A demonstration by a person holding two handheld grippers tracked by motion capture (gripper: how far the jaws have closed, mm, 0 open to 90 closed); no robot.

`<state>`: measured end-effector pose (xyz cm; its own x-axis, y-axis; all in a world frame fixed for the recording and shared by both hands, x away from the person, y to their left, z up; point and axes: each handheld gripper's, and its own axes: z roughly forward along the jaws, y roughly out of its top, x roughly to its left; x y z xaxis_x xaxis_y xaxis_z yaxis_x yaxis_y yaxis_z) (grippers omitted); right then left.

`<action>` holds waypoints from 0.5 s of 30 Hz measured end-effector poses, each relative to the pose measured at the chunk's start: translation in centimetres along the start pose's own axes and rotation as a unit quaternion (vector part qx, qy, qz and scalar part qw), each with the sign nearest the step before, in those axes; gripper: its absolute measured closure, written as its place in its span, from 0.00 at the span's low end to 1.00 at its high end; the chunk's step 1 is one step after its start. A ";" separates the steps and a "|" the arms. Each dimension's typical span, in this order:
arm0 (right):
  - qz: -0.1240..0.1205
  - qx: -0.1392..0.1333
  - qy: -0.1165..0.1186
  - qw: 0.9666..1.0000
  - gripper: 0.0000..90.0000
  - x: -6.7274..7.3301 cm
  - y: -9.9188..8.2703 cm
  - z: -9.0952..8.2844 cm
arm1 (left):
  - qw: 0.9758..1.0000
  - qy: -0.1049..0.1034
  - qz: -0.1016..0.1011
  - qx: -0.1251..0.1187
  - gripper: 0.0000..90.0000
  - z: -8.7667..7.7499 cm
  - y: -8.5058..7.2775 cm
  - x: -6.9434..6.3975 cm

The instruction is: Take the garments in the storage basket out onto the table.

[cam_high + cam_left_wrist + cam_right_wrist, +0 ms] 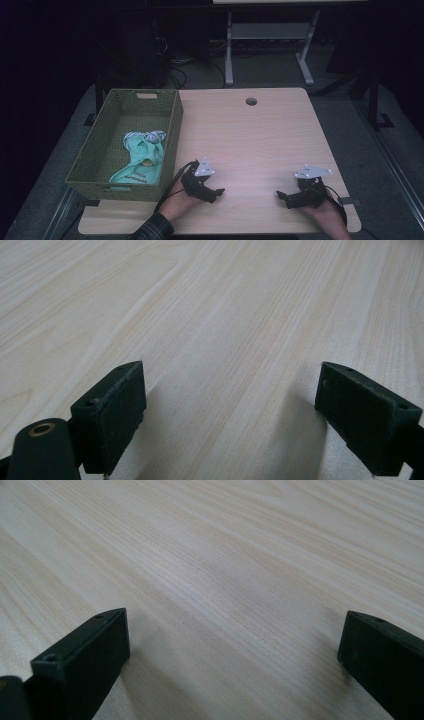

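here both grippers, left (214, 192) and right (284, 196), fingers spread, over bare table (250, 135).

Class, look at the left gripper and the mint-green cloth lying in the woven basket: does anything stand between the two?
Yes. The basket's near-side wall rises between the left gripper, which is low over the table with open jaws, and the cloth inside. The gripper would likely have to lift over that rim.

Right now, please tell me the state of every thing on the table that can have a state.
left gripper: open, nothing between the jaws.
right gripper: open, nothing between the jaws.
green basket: upright at the table's left edge.
mint garment: crumpled inside the basket.
striped cloth: bunched beside the garment.
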<state>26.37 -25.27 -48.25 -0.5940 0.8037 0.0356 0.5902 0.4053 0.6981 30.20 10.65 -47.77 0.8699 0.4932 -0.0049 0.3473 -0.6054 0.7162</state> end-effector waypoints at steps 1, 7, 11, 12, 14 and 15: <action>0.000 0.000 0.000 1.000 0.00 0.0 0.0 0.0 | 1.000 0.000 0.000 0.000 0.13 0.0 0.0 0.0; 0.000 0.000 0.000 1.000 0.00 0.0 0.0 0.0 | 1.000 -0.005 0.007 0.008 0.13 0.1 0.3 0.1; -0.001 0.000 0.001 1.000 0.00 0.0 0.0 0.0 | 1.000 -0.010 0.011 0.014 0.14 0.1 0.4 0.3; -0.001 0.000 0.001 1.000 0.00 0.0 0.0 0.0 | 1.000 -0.010 0.013 0.016 0.14 0.1 0.5 0.3; -0.002 0.000 0.003 1.000 0.00 0.0 0.0 0.0 | 1.000 -0.014 0.014 0.018 0.14 0.0 0.6 0.3; -0.004 -0.001 0.004 1.000 0.00 0.0 0.0 0.0 | 1.000 -0.014 0.014 0.018 0.14 0.0 0.6 0.3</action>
<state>26.37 -25.24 -48.26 -0.6028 0.7972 0.0348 0.5845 0.4113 0.6994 30.66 10.43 -47.40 0.8887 0.4584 -0.0064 0.3351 -0.6402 0.6913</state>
